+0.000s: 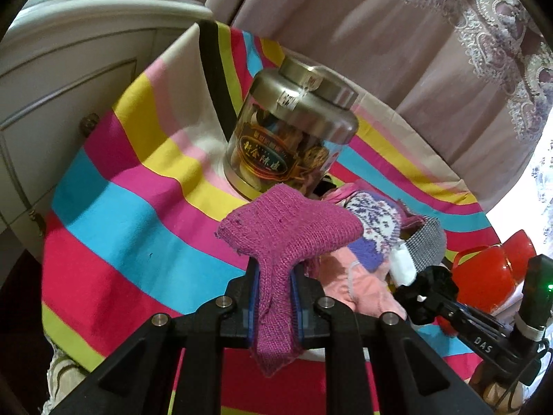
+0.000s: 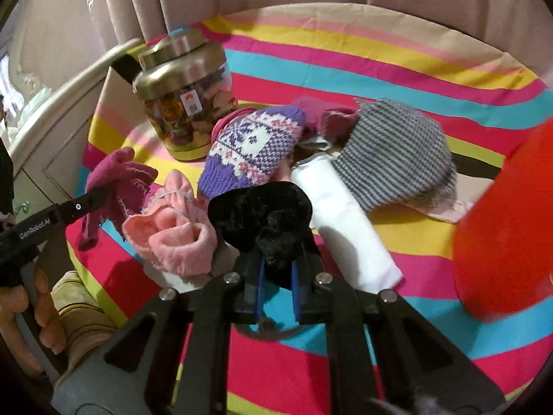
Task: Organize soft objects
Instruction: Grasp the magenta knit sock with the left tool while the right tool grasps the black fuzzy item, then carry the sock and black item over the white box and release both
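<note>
A striped cloth [image 2: 345, 69] in pink, yellow and blue covers the table, with pale curtains [image 1: 345, 34] behind it and a white cabinet [image 1: 52, 69] at one side. On the cloth stand a big red container [image 2: 501, 235] at the right edge and a glass jar [image 2: 183, 103] with a metal lid near the back corner. Between them lies a loose heap of soft things: a grey striped knit [image 2: 397, 159], a white roll [image 2: 345, 224], a purple patterned hat [image 2: 252, 148] and a fluffy pink piece [image 2: 179, 235]. The left gripper [image 1: 274, 297] points down at a slant beside the heap, its fingers closed tight on a magenta knitted sock [image 1: 287, 228] that droops over and behind them. The right gripper [image 2: 276, 276] tilts down more steeply over the near edge of the heap, its fingers clamped on a black fuzzy piece [image 2: 262, 214]; in its view a hand [image 2: 38, 311] grips the left tool's handle. The sock is held only by a narrow middle part, so a quick swing could let it slide free. The black piece touches the pink one and the roll, and lifting it may drag them. The jar stands just beside the heap, and a careless sweep could knock it over.
</note>
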A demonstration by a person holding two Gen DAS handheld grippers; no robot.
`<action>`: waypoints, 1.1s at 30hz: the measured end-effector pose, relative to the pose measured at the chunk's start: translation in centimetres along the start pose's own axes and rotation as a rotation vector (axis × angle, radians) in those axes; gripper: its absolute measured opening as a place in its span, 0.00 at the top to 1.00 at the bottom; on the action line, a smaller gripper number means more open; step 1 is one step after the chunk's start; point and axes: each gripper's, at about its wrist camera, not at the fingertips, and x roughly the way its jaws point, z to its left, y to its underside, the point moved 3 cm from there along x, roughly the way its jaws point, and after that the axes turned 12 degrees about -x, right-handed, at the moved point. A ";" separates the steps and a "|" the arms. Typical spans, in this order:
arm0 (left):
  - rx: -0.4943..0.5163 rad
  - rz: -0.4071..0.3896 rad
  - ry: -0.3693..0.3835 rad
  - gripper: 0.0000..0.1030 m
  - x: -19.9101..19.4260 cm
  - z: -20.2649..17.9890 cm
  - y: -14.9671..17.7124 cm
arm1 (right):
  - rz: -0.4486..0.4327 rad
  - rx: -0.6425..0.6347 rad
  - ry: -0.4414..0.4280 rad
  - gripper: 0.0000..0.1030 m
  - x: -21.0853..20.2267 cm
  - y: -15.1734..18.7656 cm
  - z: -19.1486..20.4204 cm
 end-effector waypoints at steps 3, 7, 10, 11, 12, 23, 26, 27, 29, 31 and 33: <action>0.010 -0.020 0.010 0.84 -1.3 -0.5 0.4 | -0.026 0.034 0.012 0.86 -2.3 0.8 -0.6; 0.024 -0.028 0.040 0.84 -2.9 -1.7 1.0 | -0.044 0.074 0.028 0.86 -5.2 2.4 -1.3; 0.039 -0.032 0.069 0.84 -4.2 -2.9 1.8 | -0.049 0.109 0.047 0.86 -7.6 4.2 -2.2; 0.043 -0.029 0.079 0.84 -4.5 -3.3 2.2 | -0.051 0.123 0.052 0.86 -8.4 4.9 -2.6; 0.051 -0.023 0.093 0.84 -4.8 -3.8 2.7 | -0.052 0.141 0.059 0.86 -9.2 5.6 -3.2; 0.194 0.102 0.236 0.84 -7.0 -11.4 9.4 | -0.040 0.282 0.154 0.86 -17.0 13.2 -8.9; 0.240 0.151 0.274 0.84 -7.3 -13.7 11.7 | -0.038 0.320 0.182 0.86 -18.7 15.1 -10.4; 0.252 0.170 0.286 0.84 -7.4 -14.4 12.5 | -0.039 0.331 0.196 0.86 -19.4 15.8 -10.9; 0.275 0.205 0.309 0.84 -7.5 -15.7 14.0 | -0.038 0.343 0.216 0.86 -20.4 16.8 -11.7; 0.306 0.239 0.332 0.84 -7.7 -17.1 15.6 | -0.034 0.361 0.240 0.86 -21.4 17.9 -12.5; 0.333 0.272 0.357 0.84 -7.9 -18.4 17.1 | -0.032 0.381 0.261 0.86 -22.5 19.1 -13.4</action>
